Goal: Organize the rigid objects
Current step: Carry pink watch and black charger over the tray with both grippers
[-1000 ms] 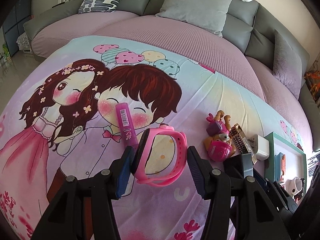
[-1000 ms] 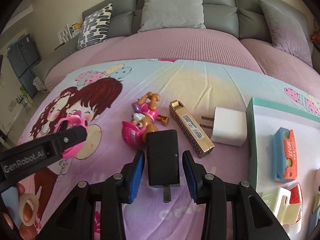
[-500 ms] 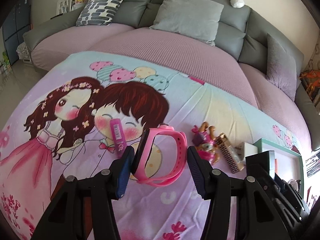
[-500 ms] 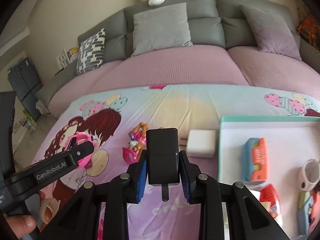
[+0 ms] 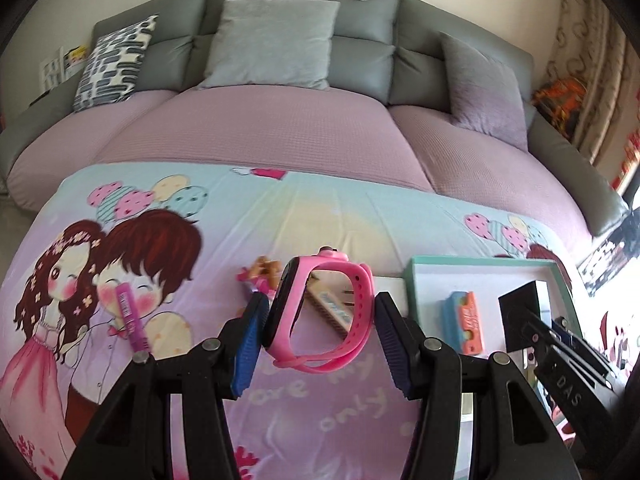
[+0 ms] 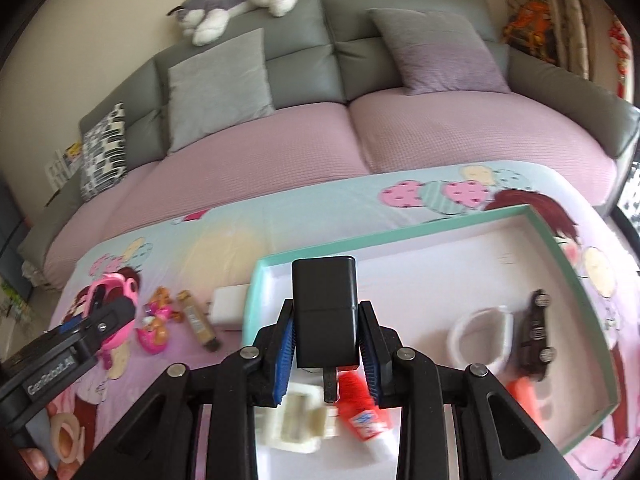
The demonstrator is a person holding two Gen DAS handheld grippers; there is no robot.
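Note:
My left gripper (image 5: 318,340) is shut on a pink watch (image 5: 320,316) and holds it above the cartoon sheet, left of the teal-rimmed tray (image 5: 412,280). My right gripper (image 6: 326,350) is shut on a black charger (image 6: 324,312) and holds it over the left part of the tray (image 6: 400,234). The black charger also shows at the right of the left wrist view (image 5: 524,316). The left gripper with the pink watch shows at the left of the right wrist view (image 6: 114,312).
On the sheet lie a purple tube (image 5: 130,316), a pink toy dog (image 6: 156,320), a gold box (image 6: 198,322) and a white charger (image 6: 228,306). The tray holds a blue-orange item (image 5: 466,320), a white ring (image 6: 480,336), a dark toy car (image 6: 534,336) and a red tube (image 6: 360,408). A sofa stands behind.
Both grippers moved right with their loads. The black charger went from above the sheet to over the tray. The pink watch moved toward the tray's left rim.

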